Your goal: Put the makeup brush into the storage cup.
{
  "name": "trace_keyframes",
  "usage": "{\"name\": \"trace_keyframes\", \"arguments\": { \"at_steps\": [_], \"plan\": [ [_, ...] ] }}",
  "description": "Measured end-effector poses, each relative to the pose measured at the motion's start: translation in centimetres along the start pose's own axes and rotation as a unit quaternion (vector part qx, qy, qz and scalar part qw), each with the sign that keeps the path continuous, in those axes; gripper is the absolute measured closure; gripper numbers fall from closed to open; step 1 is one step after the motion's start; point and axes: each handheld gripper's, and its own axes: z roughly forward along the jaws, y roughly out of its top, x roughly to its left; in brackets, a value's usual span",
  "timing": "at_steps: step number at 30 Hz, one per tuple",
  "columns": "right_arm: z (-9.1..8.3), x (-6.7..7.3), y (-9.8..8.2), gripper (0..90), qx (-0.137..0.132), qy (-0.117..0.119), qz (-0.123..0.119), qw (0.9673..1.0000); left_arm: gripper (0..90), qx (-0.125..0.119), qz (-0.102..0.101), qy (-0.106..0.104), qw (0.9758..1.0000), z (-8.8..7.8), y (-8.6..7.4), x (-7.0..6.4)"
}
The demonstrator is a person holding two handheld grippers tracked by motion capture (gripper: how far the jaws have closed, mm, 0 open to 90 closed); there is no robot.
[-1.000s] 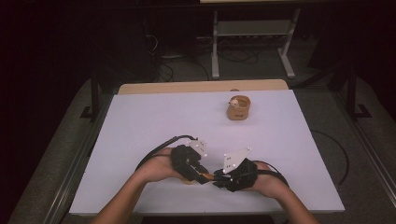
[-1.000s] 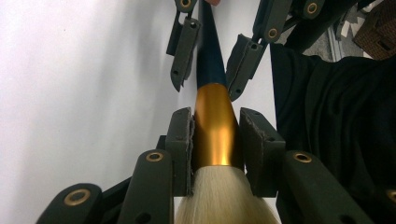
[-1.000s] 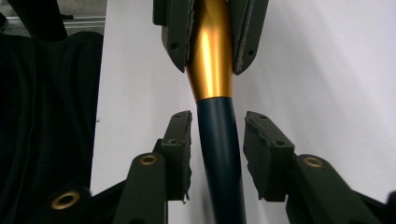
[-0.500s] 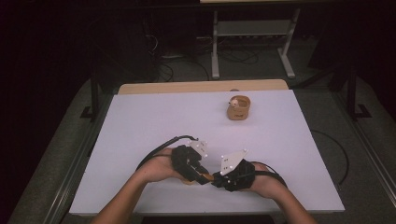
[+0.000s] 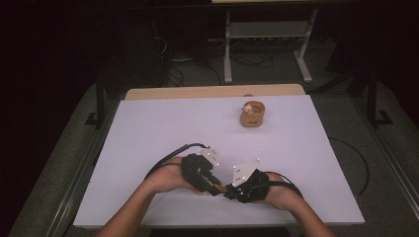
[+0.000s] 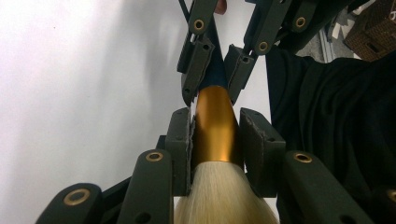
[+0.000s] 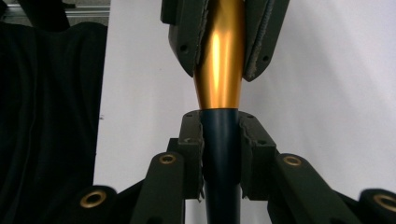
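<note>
holding a brush [image 6: 215, 135] between both tools, you have it low over the near edge of the white counter [image 5: 148, 133]; your left gripper [image 6: 215, 154] is clamped on the gold ferrule [image 6: 215, 121], pads pressed to its sides, pale bristles [image 6: 219, 196] spilling toward the camera; your right gripper [image 7: 220, 154] has just been closing and now grips the dark blue handle [image 7: 221, 149], just behind the ferrule; in the high view the two tools meet nose to nose, left gripper [image 5: 210, 180] touching close to right gripper [image 5: 232, 190]; a small wooden cup [image 5: 251, 114] stands well apart at the far side of the counter.
</note>
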Motion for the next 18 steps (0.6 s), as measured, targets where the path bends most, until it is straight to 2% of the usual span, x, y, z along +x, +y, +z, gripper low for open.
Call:
{"name": "trace_keyframes", "arguments": {
  "at_steps": [8,14,18],
  "plan": [
    [0.03,-0.01,-0.1,73.6,-0.002,0.004,0.0,1.0,65.7,0.002,-0.001,-0.006,1.0,0.1,-0.08,0.18],
    [0.08,-0.09,-0.24,73.7,-0.006,0.011,0.007,0.9999,64.6,-0.004,-0.012,-0.013,0.9998,0.15,-0.25,0.38],
    [0.05,-0.11,-0.29,73.7,-0.006,0.009,0.007,0.9999,58.8,-0.013,-0.012,-0.009,0.9998,-0.17,-0.28,0.47]
  ]
}}
